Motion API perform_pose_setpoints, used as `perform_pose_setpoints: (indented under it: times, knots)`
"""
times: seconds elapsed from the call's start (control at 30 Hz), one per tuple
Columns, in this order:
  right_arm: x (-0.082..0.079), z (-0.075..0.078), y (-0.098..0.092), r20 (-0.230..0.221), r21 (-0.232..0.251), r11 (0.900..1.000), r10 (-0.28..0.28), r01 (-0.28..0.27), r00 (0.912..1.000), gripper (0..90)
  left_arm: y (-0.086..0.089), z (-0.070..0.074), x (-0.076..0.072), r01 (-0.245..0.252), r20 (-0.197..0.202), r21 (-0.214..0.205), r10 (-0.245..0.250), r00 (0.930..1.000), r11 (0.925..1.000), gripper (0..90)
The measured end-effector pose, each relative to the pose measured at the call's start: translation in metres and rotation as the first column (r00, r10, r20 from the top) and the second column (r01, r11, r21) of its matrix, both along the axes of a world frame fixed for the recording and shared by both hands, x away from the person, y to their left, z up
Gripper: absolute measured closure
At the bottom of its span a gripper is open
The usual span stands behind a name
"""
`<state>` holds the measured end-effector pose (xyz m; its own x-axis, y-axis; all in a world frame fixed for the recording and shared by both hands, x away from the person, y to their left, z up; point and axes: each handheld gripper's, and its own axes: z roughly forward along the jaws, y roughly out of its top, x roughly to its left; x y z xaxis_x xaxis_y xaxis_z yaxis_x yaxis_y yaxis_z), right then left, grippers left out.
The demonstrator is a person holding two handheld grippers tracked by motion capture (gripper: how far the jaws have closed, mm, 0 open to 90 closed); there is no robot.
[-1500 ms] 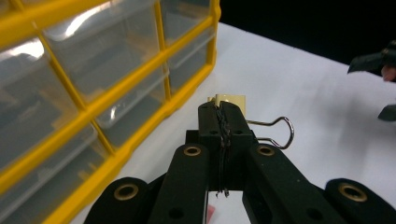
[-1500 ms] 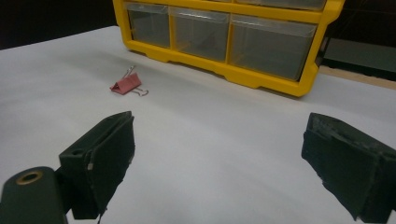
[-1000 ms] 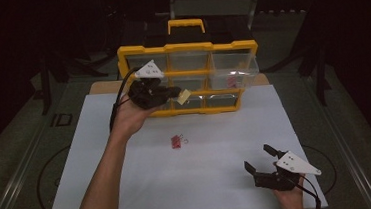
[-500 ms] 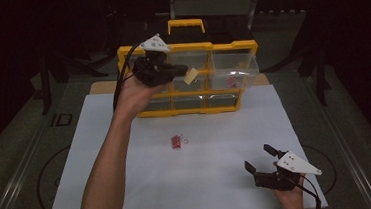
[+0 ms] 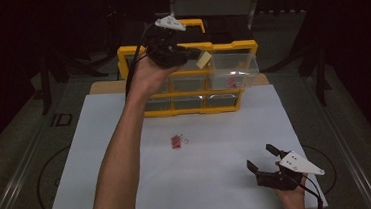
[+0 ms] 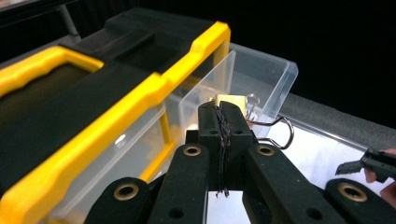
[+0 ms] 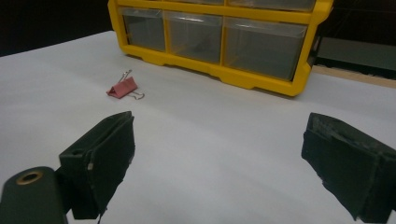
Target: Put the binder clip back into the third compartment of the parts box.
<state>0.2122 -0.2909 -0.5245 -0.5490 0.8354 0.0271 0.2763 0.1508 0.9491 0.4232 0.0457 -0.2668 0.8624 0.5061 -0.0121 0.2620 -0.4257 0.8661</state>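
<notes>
Above the yellow drawer cabinet [image 5: 189, 79], at its pulled-out clear drawer [image 5: 233, 65], my left gripper [image 6: 223, 112] is clenched on a pale yellow binder clip [image 6: 231, 100]; my left gripper view shows its wire handles sticking out, which the high view blurs. Near right, my right gripper [image 5: 267, 159] rests with jaws wide apart. Its view shows a red binder clip [image 7: 122, 87] lying mid-sheet. I can read no writing anywhere.
</notes>
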Motion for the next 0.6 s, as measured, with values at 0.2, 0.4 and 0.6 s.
perform_pose_setpoints:
  times: [0.2, 0.4, 0.6]
  knots:
    - [0.001, 0.000, -0.001, -0.002, 0.003, 1.0000, 0.003, -0.003, 1.0000, 9.0, -0.023, 0.011, 0.004, 0.012, 0.008, -0.001, -0.012, 0.9999, 0.9999, 89.7]
    - [0.001, 0.000, 0.002, 0.001, 0.007, 0.9999, 0.013, -0.013, 0.9999, 9.1, -0.039, 0.009, 0.008, 0.020, -0.003, -0.016, -0.020, 0.9998, 0.9997, 89.7]
    - [0.000, 0.001, 0.001, 0.002, 0.012, 0.9999, 0.011, -0.011, 0.9999, 9.1, -0.044, -0.003, 0.009, -0.035, -0.012, -0.012, 0.035, 0.9993, 0.9993, 50.6]
